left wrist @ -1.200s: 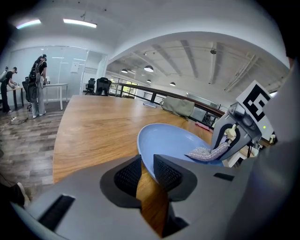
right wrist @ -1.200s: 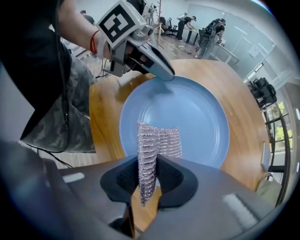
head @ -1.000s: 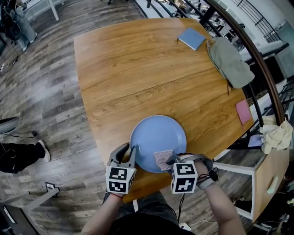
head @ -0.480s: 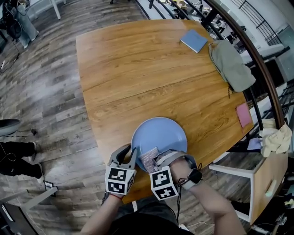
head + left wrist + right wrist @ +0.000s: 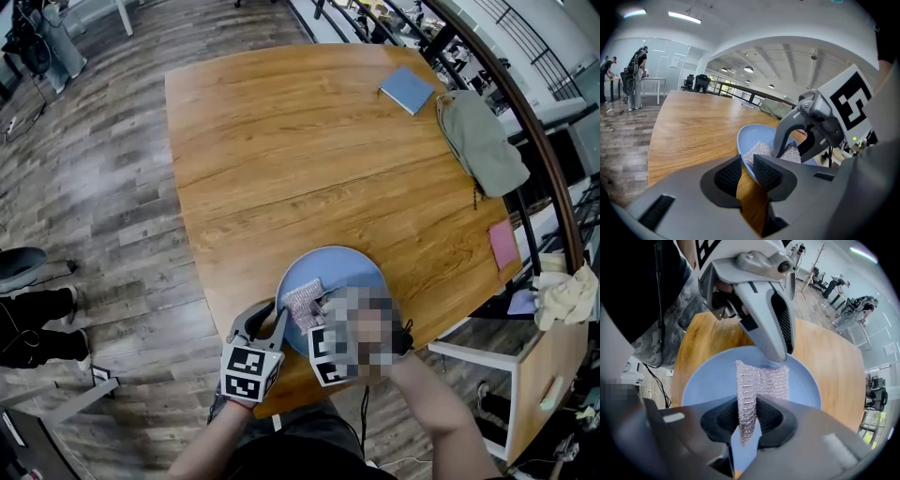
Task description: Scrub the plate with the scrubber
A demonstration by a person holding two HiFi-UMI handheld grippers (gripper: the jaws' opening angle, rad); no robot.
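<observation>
A round blue plate (image 5: 345, 274) lies at the near edge of the wooden table (image 5: 281, 150). My left gripper (image 5: 277, 321) is shut on the plate's left rim; in the left gripper view the rim (image 5: 746, 161) runs between the two pads. My right gripper (image 5: 317, 314) points down over the plate's left part and is shut on a silvery mesh scrubber (image 5: 303, 302). In the right gripper view the scrubber (image 5: 754, 380) hangs from the jaws onto the plate (image 5: 705, 380), close to the left gripper (image 5: 773, 333). A mosaic patch covers part of the right gripper in the head view.
A blue notebook (image 5: 405, 90) and a grey-green cloth bag (image 5: 483, 131) lie at the table's far right. A pink pad (image 5: 503, 246) sits by the right edge. A white stool frame (image 5: 469, 361) stands beside the table. People stand far off (image 5: 637, 77).
The right gripper has rolled and slid the scrubber leftward across the plate, from its near right part to beside the left gripper. The left gripper has kept its hold on the rim.
</observation>
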